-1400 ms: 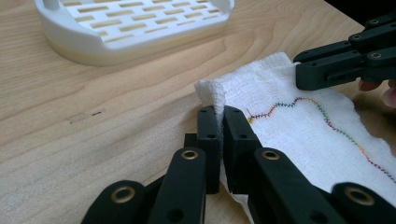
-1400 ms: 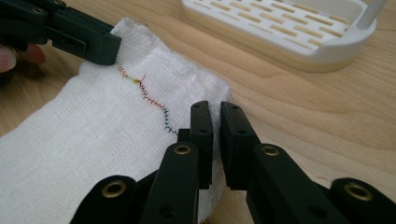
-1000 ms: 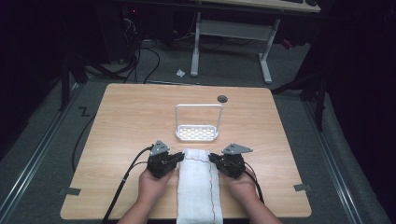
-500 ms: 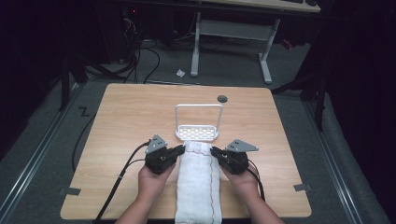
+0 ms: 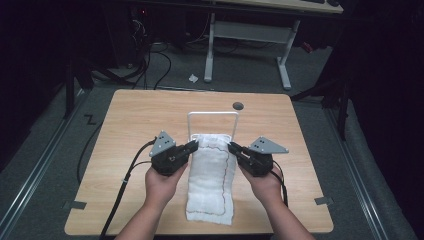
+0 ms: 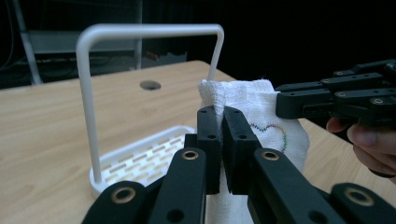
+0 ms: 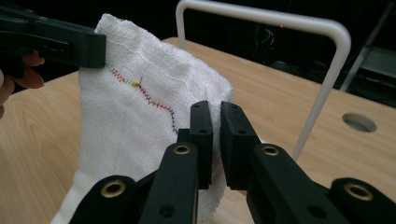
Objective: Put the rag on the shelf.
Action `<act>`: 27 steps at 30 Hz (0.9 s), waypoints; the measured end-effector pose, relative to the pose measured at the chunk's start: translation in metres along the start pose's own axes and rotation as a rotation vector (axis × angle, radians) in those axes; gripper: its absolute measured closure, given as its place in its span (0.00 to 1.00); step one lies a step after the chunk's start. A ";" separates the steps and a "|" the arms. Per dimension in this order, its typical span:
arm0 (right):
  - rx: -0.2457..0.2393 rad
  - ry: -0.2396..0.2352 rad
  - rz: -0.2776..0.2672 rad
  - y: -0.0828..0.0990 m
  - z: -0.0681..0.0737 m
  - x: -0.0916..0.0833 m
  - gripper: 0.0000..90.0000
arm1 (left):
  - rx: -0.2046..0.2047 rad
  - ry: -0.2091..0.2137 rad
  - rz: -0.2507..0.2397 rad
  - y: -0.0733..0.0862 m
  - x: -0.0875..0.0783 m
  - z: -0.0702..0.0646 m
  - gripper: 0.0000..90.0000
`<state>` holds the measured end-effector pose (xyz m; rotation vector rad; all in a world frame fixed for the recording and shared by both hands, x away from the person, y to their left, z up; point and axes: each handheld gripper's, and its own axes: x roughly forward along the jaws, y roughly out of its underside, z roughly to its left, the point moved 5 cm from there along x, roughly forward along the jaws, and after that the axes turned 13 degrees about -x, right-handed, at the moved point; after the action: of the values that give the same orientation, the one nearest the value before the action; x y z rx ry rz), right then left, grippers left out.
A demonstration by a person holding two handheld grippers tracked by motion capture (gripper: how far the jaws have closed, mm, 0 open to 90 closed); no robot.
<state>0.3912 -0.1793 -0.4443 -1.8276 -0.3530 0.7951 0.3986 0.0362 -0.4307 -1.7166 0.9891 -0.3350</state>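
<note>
A white folded towel (image 5: 211,175) with coloured stitching lies lengthwise on the table, its far end lifted. My left gripper (image 5: 192,145) is shut on the towel's far left corner (image 6: 212,93). My right gripper (image 5: 232,146) is shut on the far right corner (image 7: 219,100). The raised edge of the towel (image 7: 140,93) hangs between the two grippers, just in front of a white rack (image 5: 212,116) with a tall hoop bar (image 6: 140,31) and a slotted base (image 6: 144,156). In the left gripper view the right gripper (image 6: 336,100) reaches in from the right side.
The wooden table (image 5: 135,120) has a round cable hole (image 5: 238,105) behind the rack. A person's hands (image 5: 162,185) hold both grippers near the front edge. Cables trail off the left gripper (image 5: 125,180). A desk frame (image 5: 245,35) stands on the floor beyond.
Both grippers have moved away from the person toward the rack, lifting the towel's far end and drawing it forward up to the rack's base.
</note>
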 end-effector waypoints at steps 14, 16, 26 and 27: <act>-0.034 0.042 -0.117 -0.059 -0.016 -0.017 0.94 | 0.048 0.027 -0.105 -0.055 -0.014 -0.017 0.96; -0.047 0.048 -0.126 -0.066 -0.017 -0.018 0.94 | 0.057 0.028 -0.119 -0.062 -0.016 -0.018 0.96; -0.072 0.069 -0.165 -0.097 -0.027 -0.021 0.94 | 0.079 0.028 -0.164 -0.087 -0.020 -0.020 0.96; -0.072 0.069 -0.165 -0.097 -0.027 -0.021 0.94 | 0.085 0.027 -0.165 -0.089 -0.021 -0.021 0.96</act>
<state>0.4061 -0.1720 -0.3429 -1.8605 -0.4861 0.6115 0.4123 0.0454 -0.3382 -1.7239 0.8432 -0.5015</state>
